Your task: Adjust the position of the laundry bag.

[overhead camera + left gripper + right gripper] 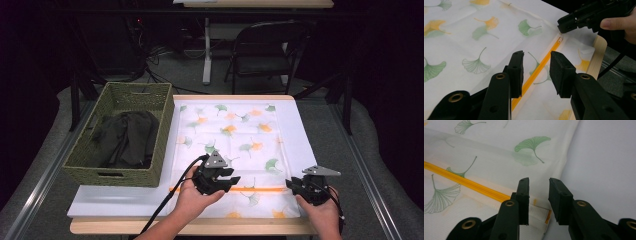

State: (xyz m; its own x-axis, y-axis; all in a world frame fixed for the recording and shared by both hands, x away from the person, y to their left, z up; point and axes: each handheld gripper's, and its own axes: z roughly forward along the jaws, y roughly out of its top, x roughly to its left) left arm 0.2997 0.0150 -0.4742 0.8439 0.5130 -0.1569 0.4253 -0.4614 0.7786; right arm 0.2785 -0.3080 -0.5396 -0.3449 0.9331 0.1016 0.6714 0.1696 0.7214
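A cloth (235, 145) lies spread on the table (120, 200), with a basket (120, 175) just left of it (a garment (125, 137) lies inside). Behind the table stands a chair (262, 52).

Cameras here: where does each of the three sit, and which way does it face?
High view: above the person's side, looking forward and down on the white ginkgo-leaf cloth and woven green basket; both hands with the left gripper and right gripper show.
Left gripper view: rides the left gripper, looking between its open jaws at the cloth's orange stripe; the right gripper shows beyond.
Right gripper view: rides the right gripper, jaws apart over the cloth's corner.
Shared: all three show the stripe.
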